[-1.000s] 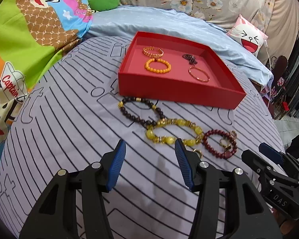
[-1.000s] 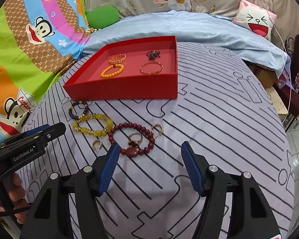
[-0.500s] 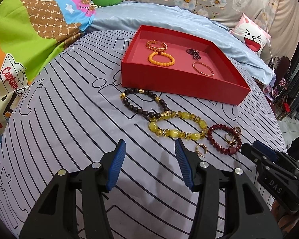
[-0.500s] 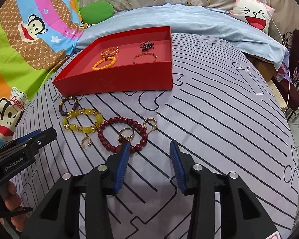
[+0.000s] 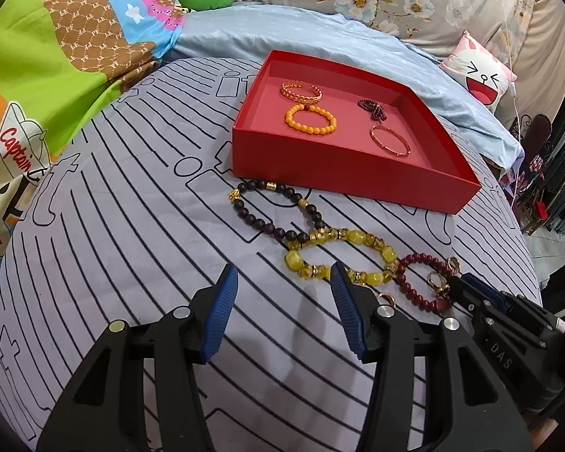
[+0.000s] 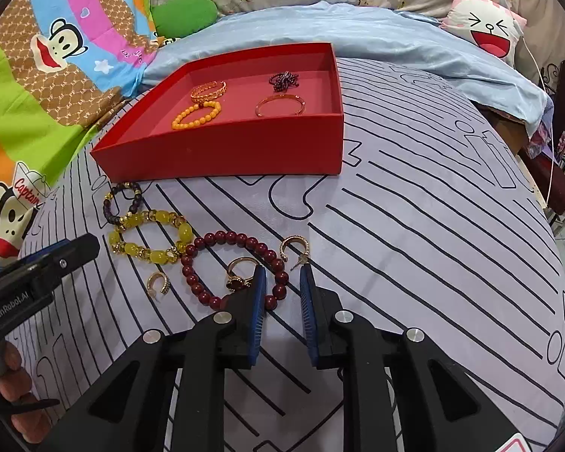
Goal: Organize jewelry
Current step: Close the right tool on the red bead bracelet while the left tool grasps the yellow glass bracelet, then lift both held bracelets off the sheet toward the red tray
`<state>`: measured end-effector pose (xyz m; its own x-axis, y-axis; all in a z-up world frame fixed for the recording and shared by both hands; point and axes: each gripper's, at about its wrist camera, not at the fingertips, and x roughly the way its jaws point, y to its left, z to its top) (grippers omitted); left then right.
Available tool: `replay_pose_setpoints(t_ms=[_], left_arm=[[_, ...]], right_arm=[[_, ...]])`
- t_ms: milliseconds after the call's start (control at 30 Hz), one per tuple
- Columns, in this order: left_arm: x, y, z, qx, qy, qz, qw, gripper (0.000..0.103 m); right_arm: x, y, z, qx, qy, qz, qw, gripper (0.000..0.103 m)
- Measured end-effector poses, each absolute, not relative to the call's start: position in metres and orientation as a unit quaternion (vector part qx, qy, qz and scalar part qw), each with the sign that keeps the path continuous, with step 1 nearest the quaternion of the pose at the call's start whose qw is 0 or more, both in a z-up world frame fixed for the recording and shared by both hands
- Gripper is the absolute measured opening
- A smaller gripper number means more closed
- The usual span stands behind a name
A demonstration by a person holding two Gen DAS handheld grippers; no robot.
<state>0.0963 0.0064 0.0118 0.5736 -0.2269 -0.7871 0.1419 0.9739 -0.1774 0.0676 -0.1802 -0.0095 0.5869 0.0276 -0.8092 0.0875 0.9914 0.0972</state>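
Observation:
On the striped grey cloth lie a dark red bead bracelet (image 6: 226, 235), a yellow bead bracelet (image 6: 133, 220), a dark brown bead bracelet (image 6: 107, 209), a gold ring with a red stone (image 6: 237, 282) and two gold hoop earrings (image 6: 292, 243) (image 6: 158, 282). My right gripper (image 6: 283, 269) straddles the near right part of the red bracelet. Its jaws are closing, with beads between the pads and a gap still showing on each side. My left gripper (image 5: 282, 269) hovers open over bare cloth, just short of the yellow bracelet (image 5: 295, 260). Behind them stands the red tray (image 5: 342, 173).
The tray (image 6: 226, 150) holds a gold cuff (image 6: 209, 90), an orange bead bracelet (image 6: 196, 116), a thin bangle (image 6: 280, 105) and a dark bead chain (image 6: 282, 79). A blue sheet, cartoon bedding and a pink pillow (image 6: 486, 30) ring the cloth. A hand (image 6: 11, 380) grips the left tool.
My right gripper's jaws have narrowed a lot and it has come down onto the red bracelet's near side. The left gripper keeps the same width and has barely moved.

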Motion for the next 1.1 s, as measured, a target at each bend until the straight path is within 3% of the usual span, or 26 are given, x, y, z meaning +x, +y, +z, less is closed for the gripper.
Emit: replay_pose_setpoints(t_ms=[300, 667, 733, 900, 1100], left_arm=[[0.107, 0.001, 0.005, -0.047, 0.457, -0.100, 0.883, 0.049], [0.119, -0.007, -0.005, -0.037, 0.462, -0.093, 0.881, 0.047], [0.120, -0.010, -0.005, -0.031, 0.461, -0.091, 0.882, 0.043], [0.117, -0.012, -0.006, -0.019, 0.458, -0.095, 0.883, 0.013], [0.108, -0.010, -0.006, -0.018, 0.462, -0.102, 0.881, 0.009]], right_arm=[[0.058, -0.180, -0.010, 0.052, 0.454, -0.012, 0.889, 0.010], [0.048, -0.182, -0.010, 0.060, 0.456, -0.009, 0.888, 0.009], [0.049, -0.182, -0.010, 0.062, 0.457, -0.010, 0.887, 0.009], [0.048, -0.181, -0.010, 0.062, 0.456, -0.011, 0.888, 0.009], [0.045, -0.181, -0.010, 0.067, 0.456, -0.008, 0.887, 0.008]])
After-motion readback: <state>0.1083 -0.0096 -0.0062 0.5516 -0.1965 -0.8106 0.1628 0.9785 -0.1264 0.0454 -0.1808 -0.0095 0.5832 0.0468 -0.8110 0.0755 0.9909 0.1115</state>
